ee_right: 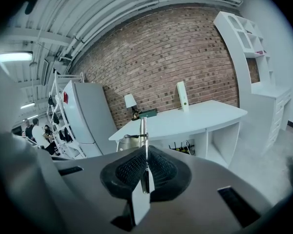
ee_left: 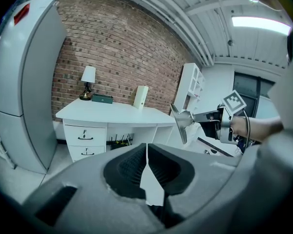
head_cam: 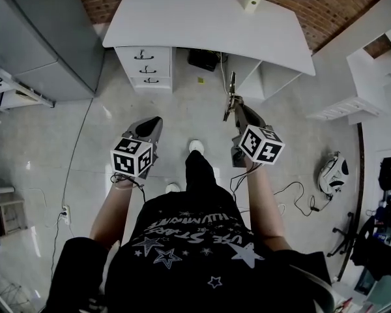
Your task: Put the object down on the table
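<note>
Lamp [ee_left: 88, 80], green box [ee_left: 102, 99] at desk's [ee_left: 115, 115] rear; right hand-held gripper [head_cam: 237, 109] clamps scraper [ee_left: 182, 125].

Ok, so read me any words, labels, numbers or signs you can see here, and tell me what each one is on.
Black shirt: white lettering among stars, upside down and warped; not readable with confidence.
Red label on the fridge: too small and blurred to read.
Marker cubes on the left gripper and right gripper: square patterns only, no words.
Nothing else carries readable text.

Two grippers [head_cam: 155, 122] [head_cam: 235, 108], one metal tool [head_cam: 232, 87], one table [head_cam: 208, 28]
</note>
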Demonstrator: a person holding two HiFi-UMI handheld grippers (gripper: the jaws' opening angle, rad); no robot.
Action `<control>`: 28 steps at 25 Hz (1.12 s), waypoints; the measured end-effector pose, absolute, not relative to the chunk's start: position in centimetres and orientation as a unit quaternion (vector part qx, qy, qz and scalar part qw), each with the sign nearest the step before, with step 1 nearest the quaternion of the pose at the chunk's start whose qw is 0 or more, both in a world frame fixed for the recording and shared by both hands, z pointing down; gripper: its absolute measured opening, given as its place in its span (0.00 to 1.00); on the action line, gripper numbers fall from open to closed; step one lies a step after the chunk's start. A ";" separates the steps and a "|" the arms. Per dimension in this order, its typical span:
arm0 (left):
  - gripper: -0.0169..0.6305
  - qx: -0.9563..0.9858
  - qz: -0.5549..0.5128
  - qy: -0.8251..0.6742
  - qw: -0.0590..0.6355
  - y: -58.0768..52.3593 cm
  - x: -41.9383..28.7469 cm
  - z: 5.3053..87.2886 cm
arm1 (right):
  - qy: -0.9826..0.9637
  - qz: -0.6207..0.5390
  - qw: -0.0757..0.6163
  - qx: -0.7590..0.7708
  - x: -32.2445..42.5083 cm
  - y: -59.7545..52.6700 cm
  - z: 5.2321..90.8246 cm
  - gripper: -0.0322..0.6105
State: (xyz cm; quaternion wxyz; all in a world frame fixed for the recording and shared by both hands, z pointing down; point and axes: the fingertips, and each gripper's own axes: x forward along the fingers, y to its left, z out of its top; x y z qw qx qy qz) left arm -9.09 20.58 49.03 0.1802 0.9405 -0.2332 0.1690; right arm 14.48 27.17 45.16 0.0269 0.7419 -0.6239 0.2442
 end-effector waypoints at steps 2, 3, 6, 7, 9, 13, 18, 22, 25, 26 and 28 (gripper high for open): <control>0.07 0.940 0.172 -0.234 0.178 19.4 -7.8 49.1 | -0.628 0.244 0.025 0.739 15.7 25.7 45.1 0.07; 0.07 0.940 0.174 -0.235 0.178 18.8 -7.0 49.1 | -0.630 0.244 0.025 0.736 16.5 24.8 45.2 0.07; 0.07 0.938 0.180 -0.239 0.175 16.4 -4.4 49.1 | -0.638 0.249 0.022 0.728 19.0 21.3 45.6 0.07; 0.07 0.937 0.182 -0.242 0.174 15.4 -3.6 49.0 | -0.641 0.251 0.021 0.725 19.9 20.0 45.7 0.07; 0.07 0.935 0.185 -0.249 0.173 13.2 -1.9 48.9 | -0.648 0.255 0.021 0.718 21.6 17.4 45.9 0.07; 0.07 0.929 0.185 -0.268 0.175 9.2 1.6 48.1 | -0.659 0.261 0.023 0.705 25.3 12.7 45.8 0.07; 0.07 0.922 0.184 -0.290 0.179 5.7 4.5 47.7 | -0.673 0.270 0.017 0.689 28.5 8.1 45.9 0.07; 0.07 0.914 0.187 -0.309 0.186 3.7 5.5 48.3 | -0.685 0.277 0.018 0.674 29.7 5.2 46.5 0.07; 0.07 0.910 0.188 -0.319 0.187 2.4 6.0 48.3 | -0.687 0.284 0.021 0.669 30.5 3.7 47.0 0.07; 0.07 0.909 0.188 -0.321 0.188 2.1 6.1 48.3 | -0.687 0.286 0.020 0.667 30.7 3.3 47.1 0.07; 0.07 0.907 0.187 -0.326 0.188 1.4 6.3 48.2 | -0.690 0.286 0.019 0.664 30.9 2.5 46.9 0.07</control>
